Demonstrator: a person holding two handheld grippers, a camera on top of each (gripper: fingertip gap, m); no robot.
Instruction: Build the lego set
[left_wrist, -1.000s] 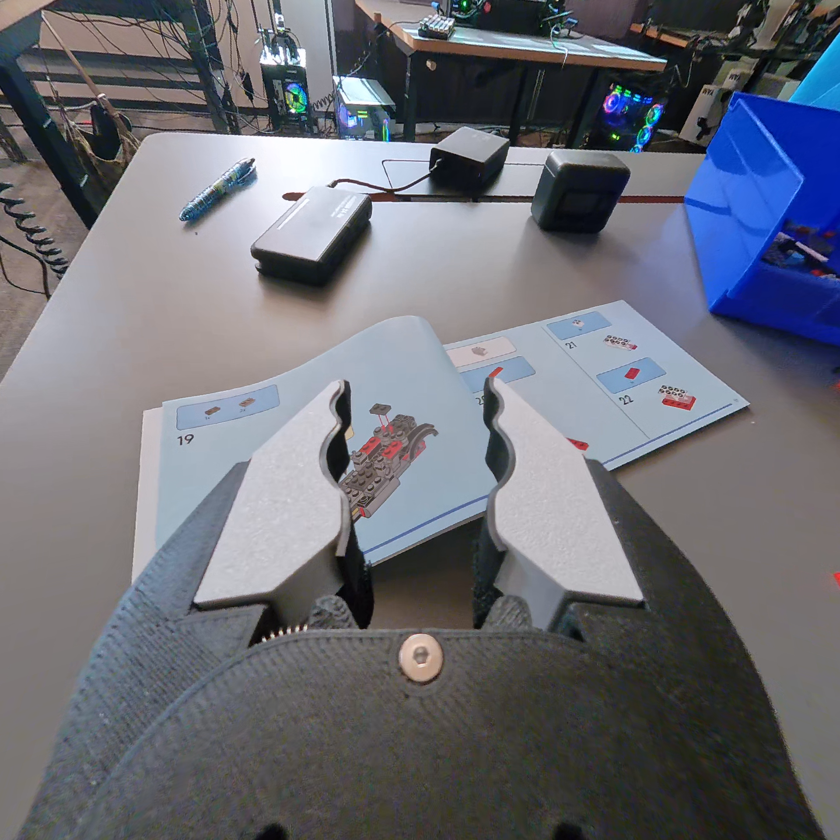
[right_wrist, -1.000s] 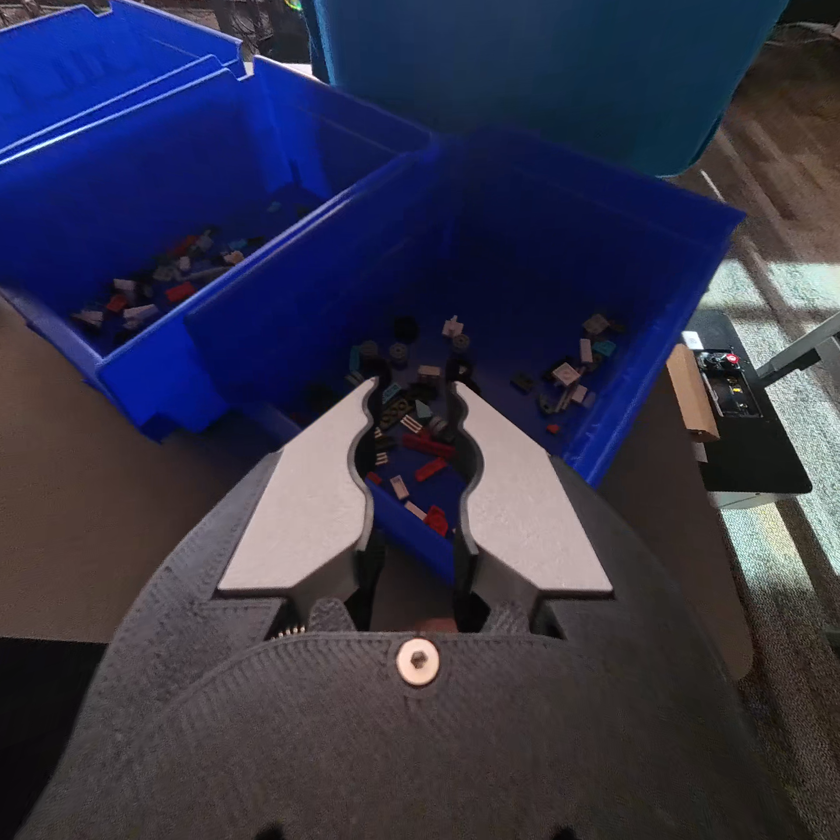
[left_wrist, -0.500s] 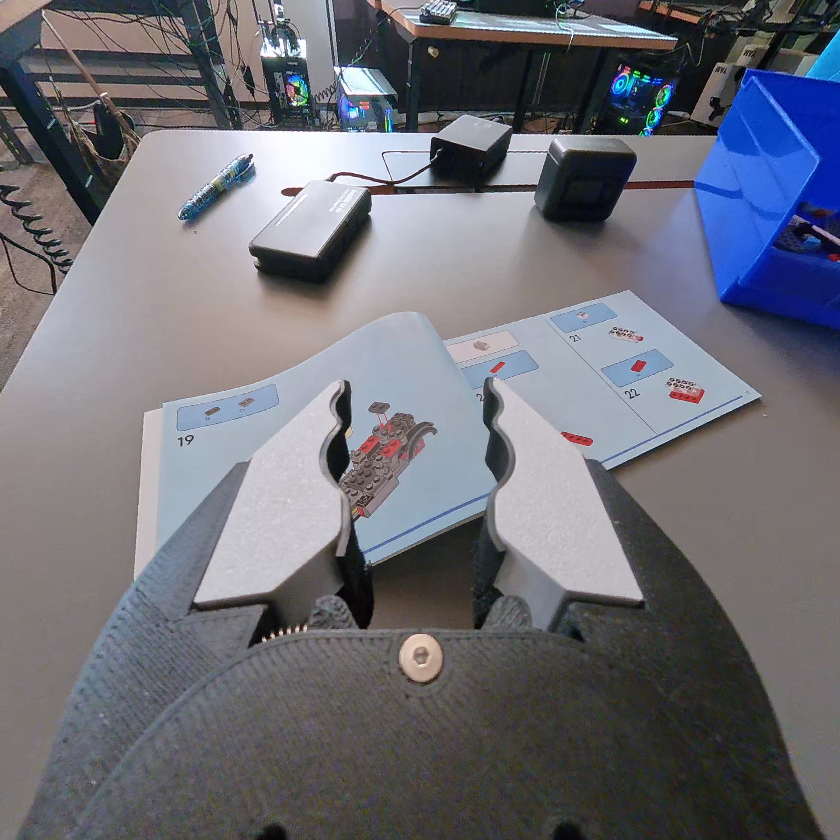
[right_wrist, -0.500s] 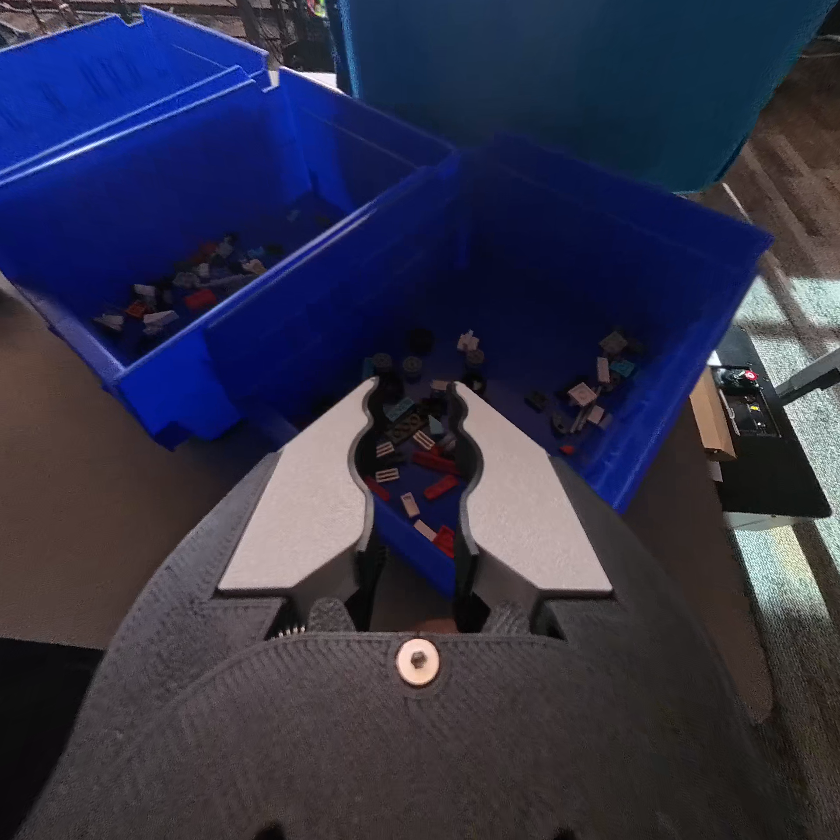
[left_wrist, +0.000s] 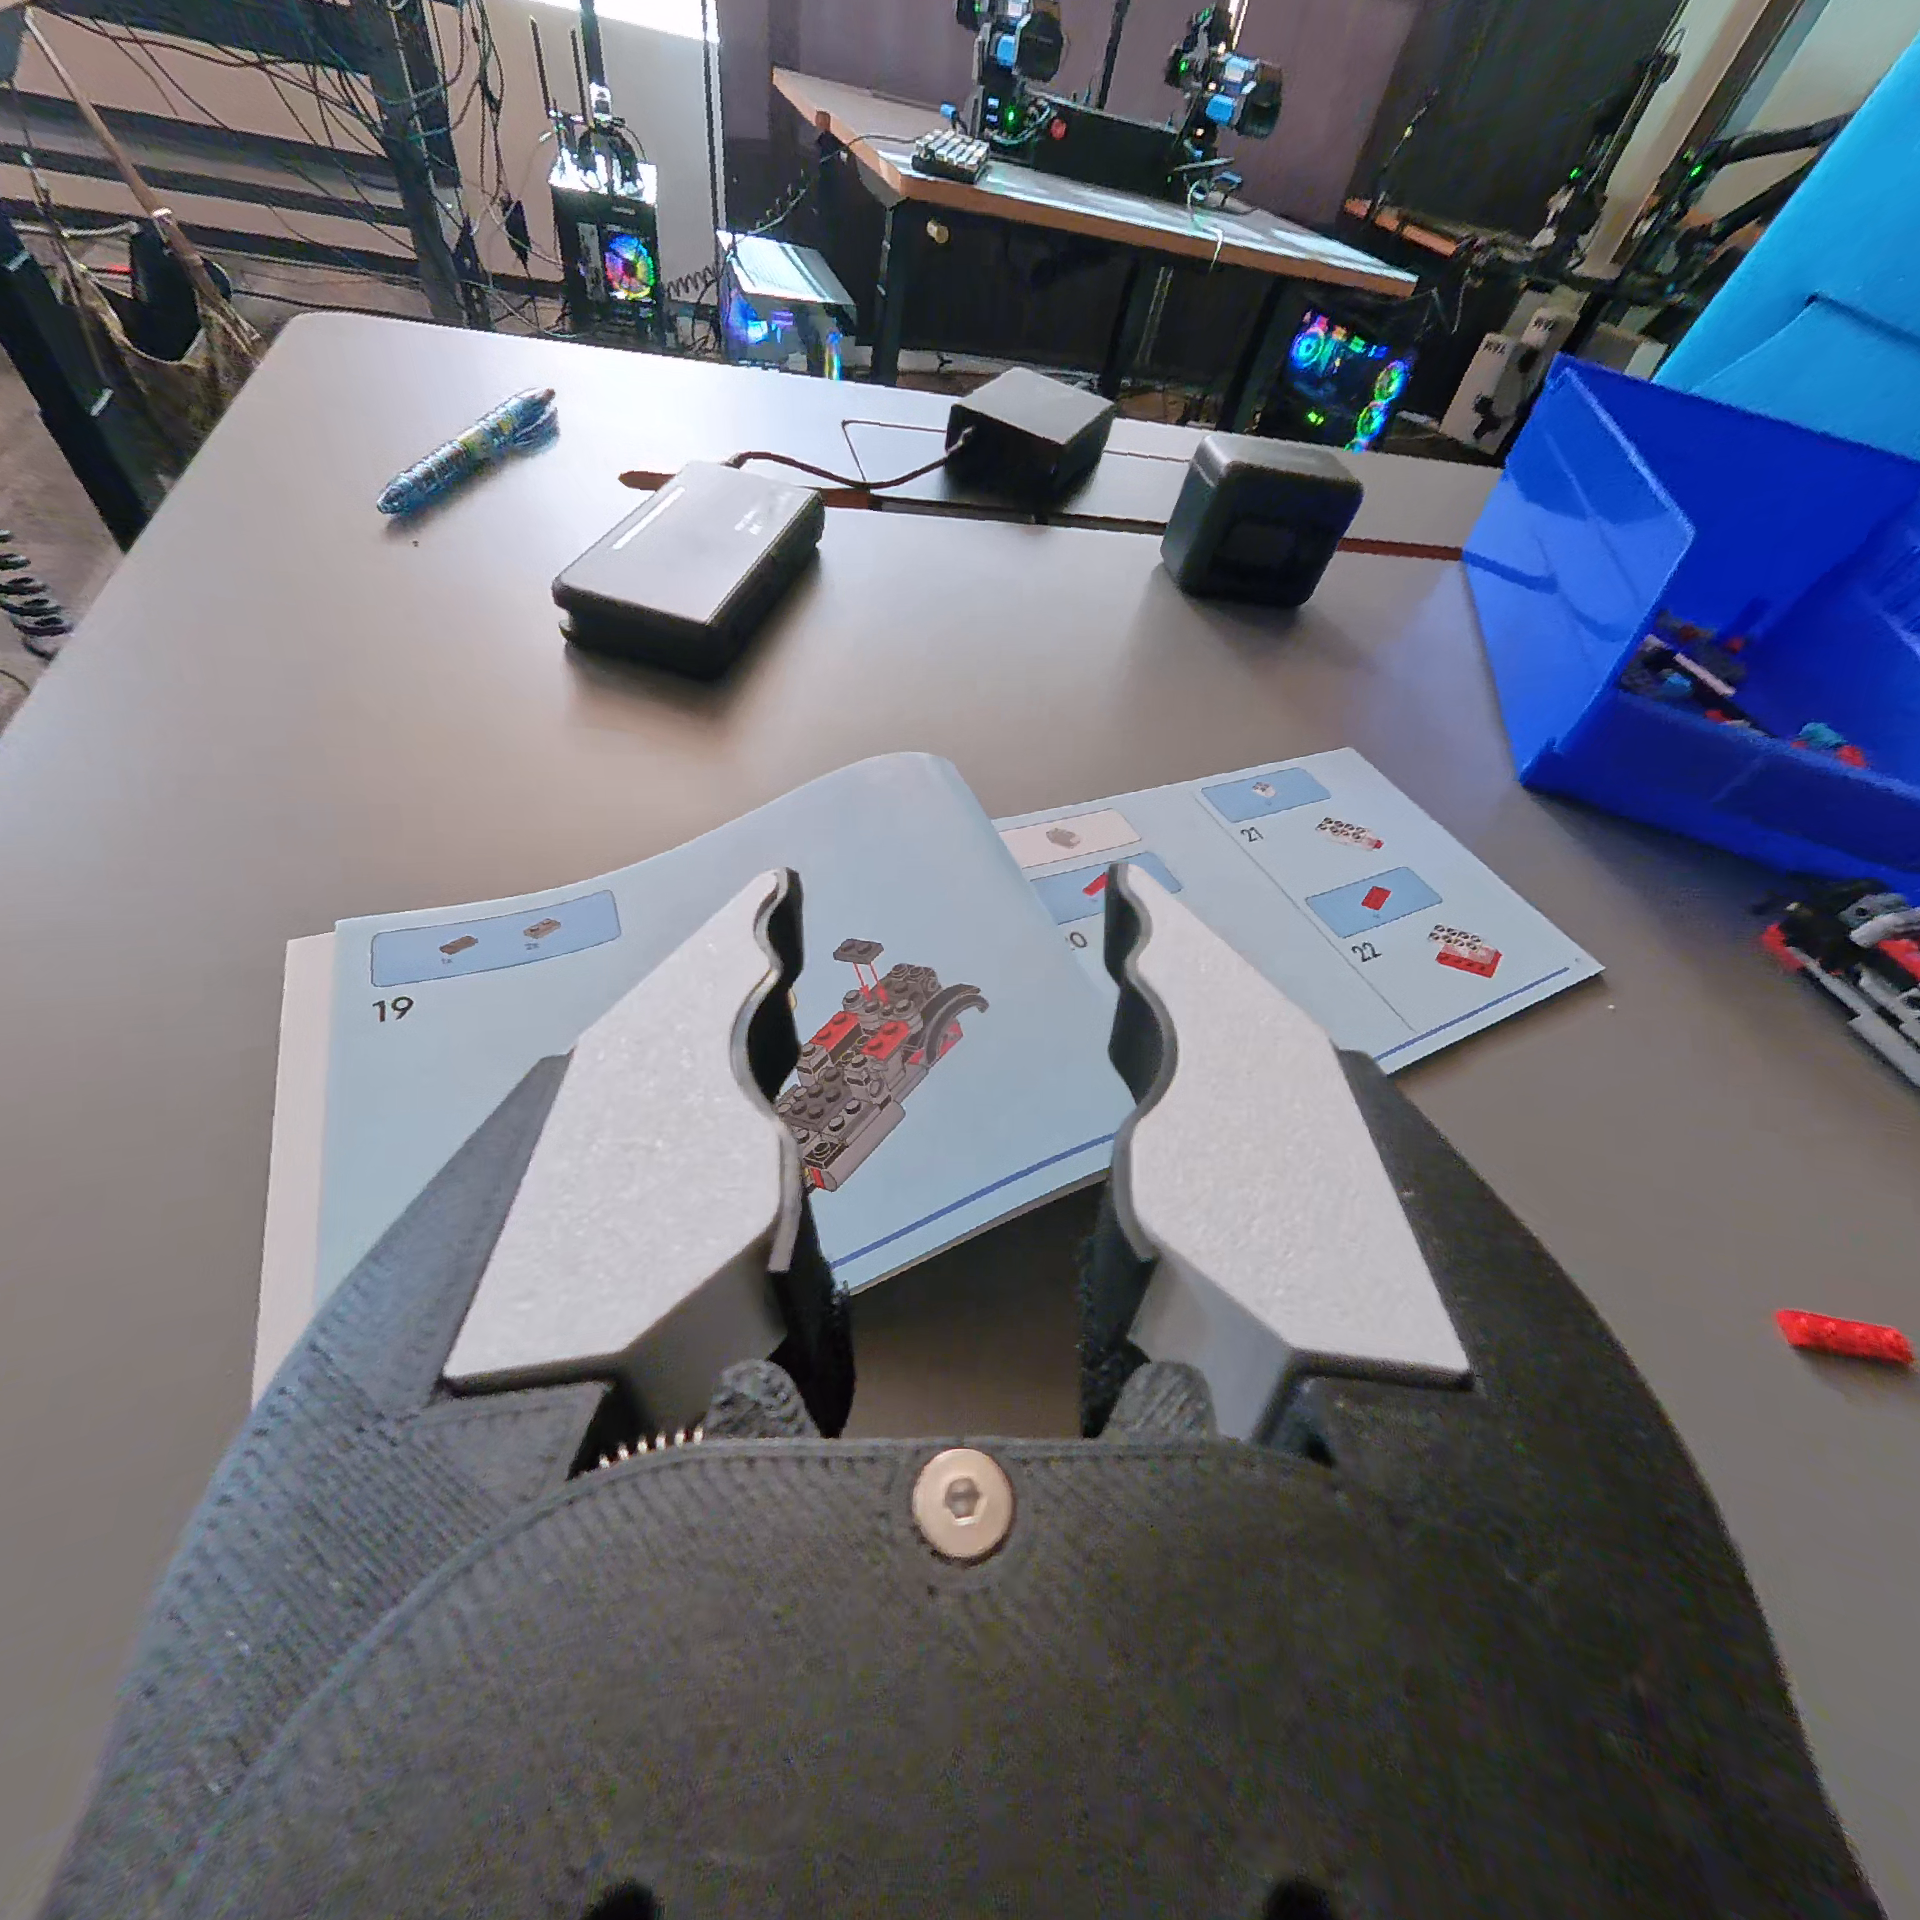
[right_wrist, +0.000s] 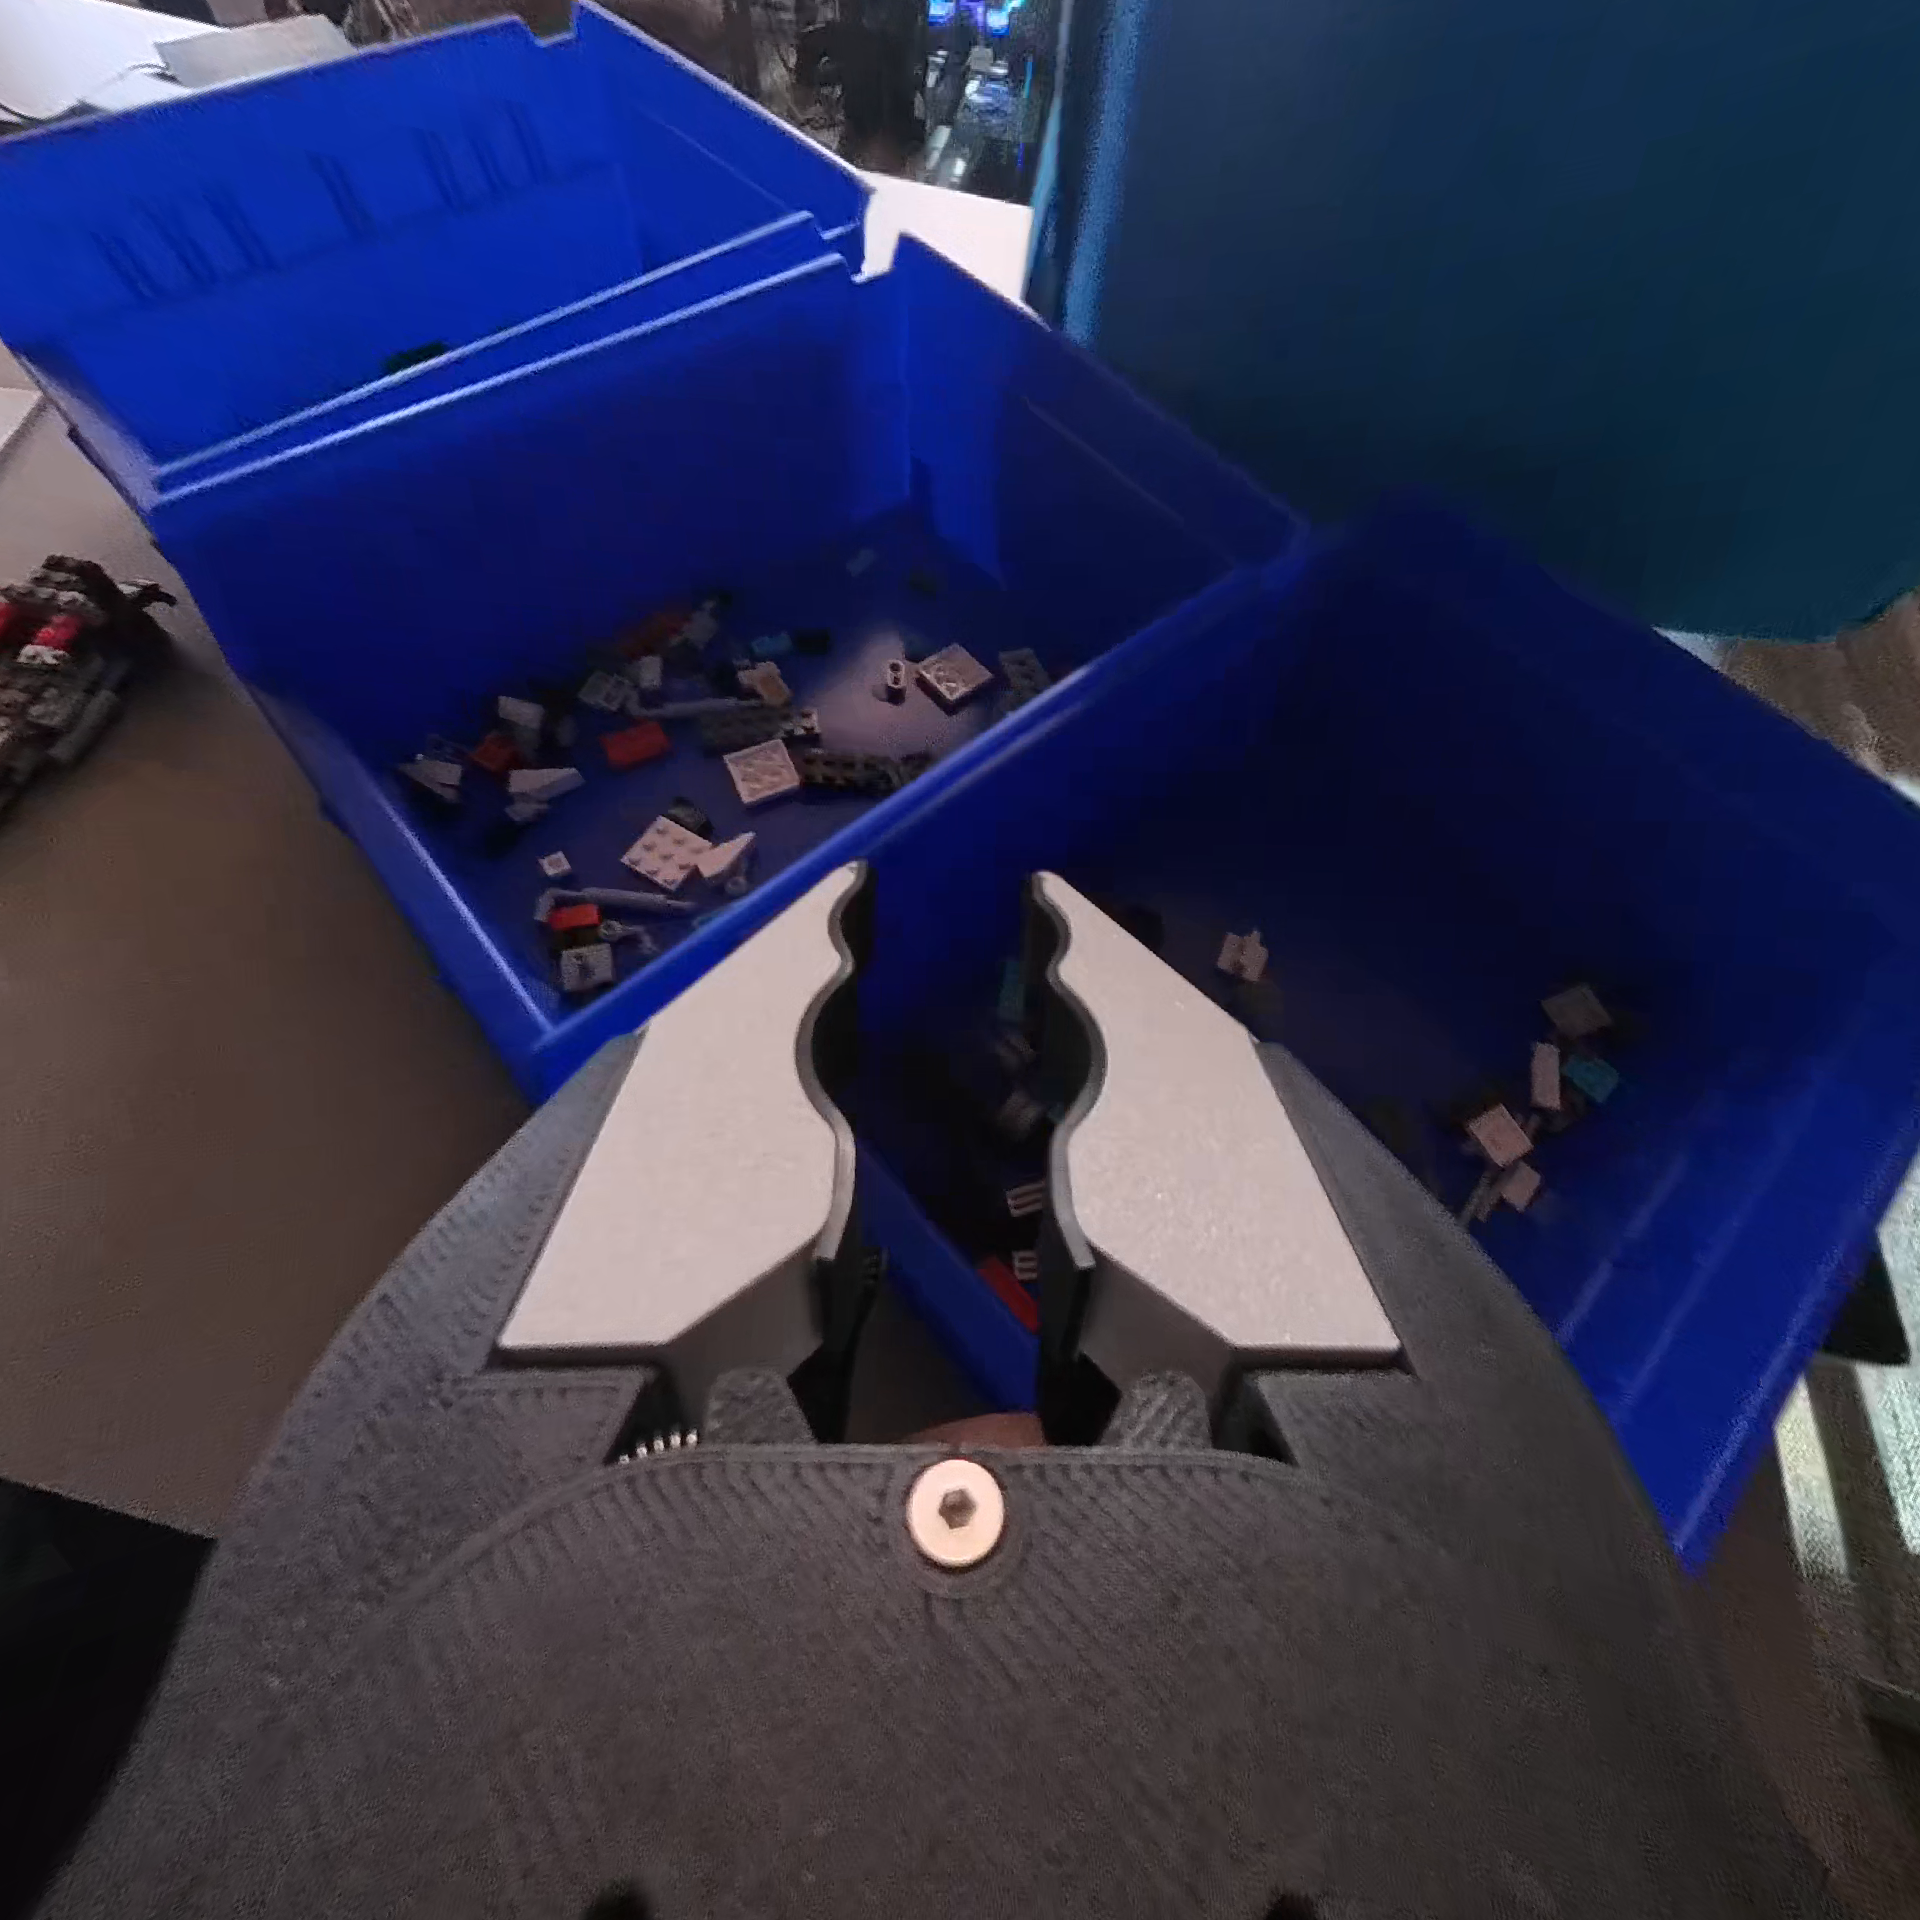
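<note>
The open instruction booklet (left_wrist: 644, 935) lies on the grey table under my left gripper (left_wrist: 951, 883), which is open and empty above its page. A part-built black and red lego model (left_wrist: 1860, 956) sits at the right edge; it also shows in the right wrist view (right_wrist: 62, 665). A loose red plate (left_wrist: 1844, 1335) lies on the table at the right. My right gripper (right_wrist: 948, 883) is open and empty, over the near blue bin (right_wrist: 1714, 1382) of small loose pieces. A middle blue bin (right_wrist: 343, 540) holds several more pieces.
A third blue bin (right_wrist: 208, 208) stands behind. A blue bin (left_wrist: 1590, 582) shows at the right of the left wrist view. A black flat device (left_wrist: 691, 566), two black boxes (left_wrist: 1257, 530) and a blue pen (left_wrist: 468, 452) lie at the table's far side. The left gripper's tips are roughly 70 cm from the right gripper's. The loose red plate (left_wrist: 1844, 1335) is about 20 cm from my left fingertips and 50 cm from my right.
My right gripper has swung left and nearer, so the middle bin and the model come into view. My left view shifted slightly, showing the model and the red plate at the right.
</note>
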